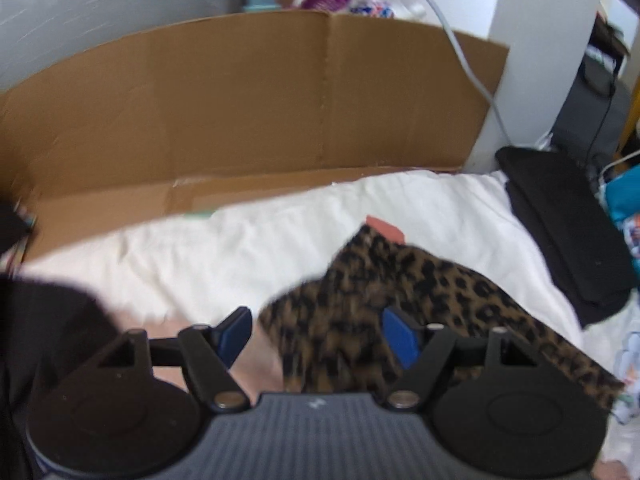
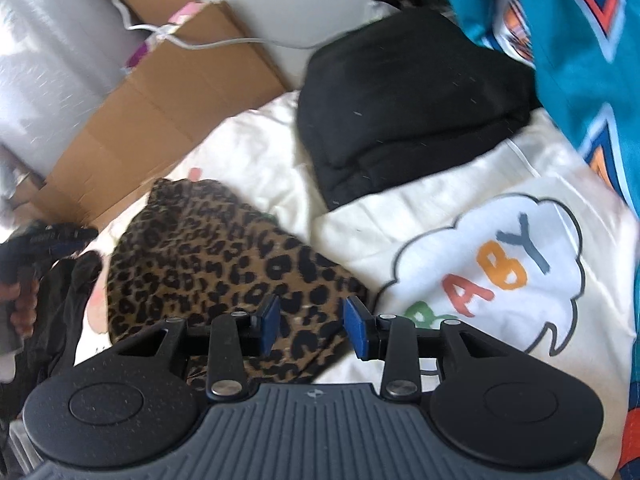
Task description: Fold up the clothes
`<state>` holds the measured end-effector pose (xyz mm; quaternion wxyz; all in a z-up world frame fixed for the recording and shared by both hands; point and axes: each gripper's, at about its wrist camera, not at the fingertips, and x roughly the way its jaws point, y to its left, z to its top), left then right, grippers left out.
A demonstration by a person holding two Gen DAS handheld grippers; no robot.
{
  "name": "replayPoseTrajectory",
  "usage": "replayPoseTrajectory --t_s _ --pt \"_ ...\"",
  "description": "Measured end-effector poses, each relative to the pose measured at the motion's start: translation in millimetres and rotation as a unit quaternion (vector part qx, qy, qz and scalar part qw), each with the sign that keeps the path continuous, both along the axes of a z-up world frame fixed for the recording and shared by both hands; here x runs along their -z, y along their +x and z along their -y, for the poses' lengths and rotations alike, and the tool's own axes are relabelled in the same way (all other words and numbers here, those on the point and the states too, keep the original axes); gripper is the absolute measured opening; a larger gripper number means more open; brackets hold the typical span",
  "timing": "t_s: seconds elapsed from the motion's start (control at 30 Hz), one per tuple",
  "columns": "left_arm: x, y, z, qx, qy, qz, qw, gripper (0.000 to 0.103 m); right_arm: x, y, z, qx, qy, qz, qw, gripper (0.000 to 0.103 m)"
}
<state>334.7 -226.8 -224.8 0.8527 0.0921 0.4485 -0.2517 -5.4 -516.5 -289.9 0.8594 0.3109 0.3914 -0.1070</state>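
Observation:
A leopard-print garment (image 1: 400,280) lies bunched in a rough fold on the white bedsheet (image 1: 200,248). A pink label (image 1: 385,229) shows at its far corner. My left gripper (image 1: 318,336) hovers above its near left part with the jaws wide apart and nothing pressed between the blue pads (image 1: 236,336). In the right wrist view the same leopard garment (image 2: 208,256) spreads below my right gripper (image 2: 313,326), whose jaws stand partly apart over the cloth's near edge, not gripping it.
A folded black garment (image 2: 400,112) sits at the far right of the bed. A white cloth with a "BABY" cloud print (image 2: 500,264) and a teal jersey (image 2: 560,40) lie to the right. Cardboard (image 1: 240,100) walls the back. Dark clothing (image 1: 48,340) lies left.

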Motion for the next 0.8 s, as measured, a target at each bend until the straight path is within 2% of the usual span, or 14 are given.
replayPoseTrajectory --t_s 0.23,0.37,0.67,0.73,0.8 --pt "-15 -71 -63 -0.012 -0.032 -0.021 0.9992 0.073 -29 8 -30 -0.064 -0.013 0.008 0.998 0.042" --pt "-11 -108 -91 -0.014 -0.035 -0.036 0.9986 0.07 -43 15 -49 -0.095 -0.025 0.007 0.995 0.042" --pt "11 -165 -112 0.055 -0.042 -0.087 0.9938 0.068 -69 34 -100 -0.185 -0.054 -0.014 0.981 0.043" --pt "19 -176 -115 0.064 -0.057 -0.102 0.9911 0.068 -70 37 -112 -0.204 -0.05 -0.014 0.978 0.043" --pt "27 -184 -114 0.079 -0.062 -0.116 0.9881 0.068 -69 41 -121 -0.2 -0.034 -0.009 0.979 0.043"
